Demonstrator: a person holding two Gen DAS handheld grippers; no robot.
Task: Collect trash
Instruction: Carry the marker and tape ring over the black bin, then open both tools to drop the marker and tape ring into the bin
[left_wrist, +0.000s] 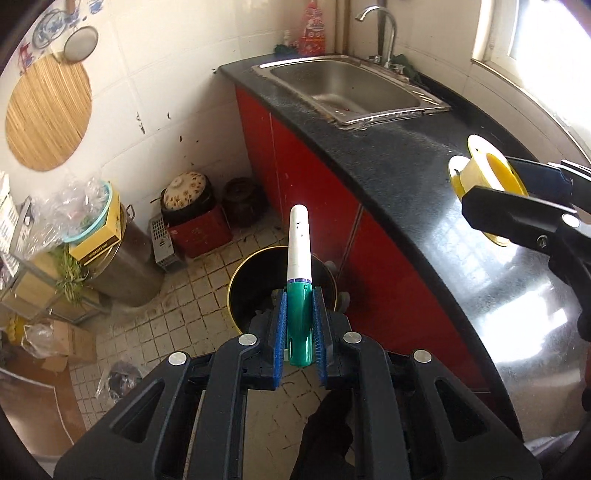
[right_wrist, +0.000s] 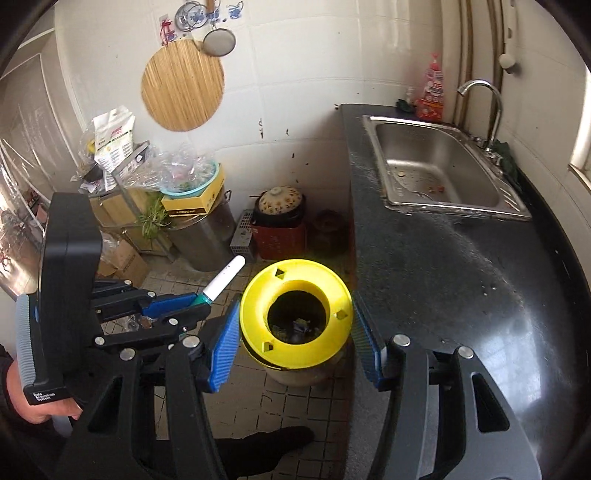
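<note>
The left gripper (left_wrist: 299, 325) is squeezing a pen-shaped tube (left_wrist: 300, 258) tight between its two blue pads (left_wrist: 277, 328). The tube has a green bottom part and a long white top part. The green part is sitting right between the jaws, and the white part is sticking out past the tips. Past the jaws and lower down, a round trash bin (left_wrist: 258, 273) with a yellow rim is standing on the tiled floor (left_wrist: 177, 306). The white end of the tube is pointing out over the bin's open top. In the right wrist view the left gripper (right_wrist: 201, 299) is showing to the left of the right jaws, with a person's hand (right_wrist: 33, 398) holding its handle.

The right gripper (right_wrist: 295, 332) is gripping a yellow spool (right_wrist: 295, 306), a round reel with a hole in the middle. The spool is sitting between the two blue pads (right_wrist: 225, 339), and its wide yellow rim is filling the gap from one pad to the other. Through the spool's hole some scraps are showing in the trash bin (right_wrist: 303, 369) below the jaws. To the right of the jaws a dark counter (right_wrist: 461, 277) is running back to a metal sink (right_wrist: 439, 166) with a tap (right_wrist: 487, 103).
</note>
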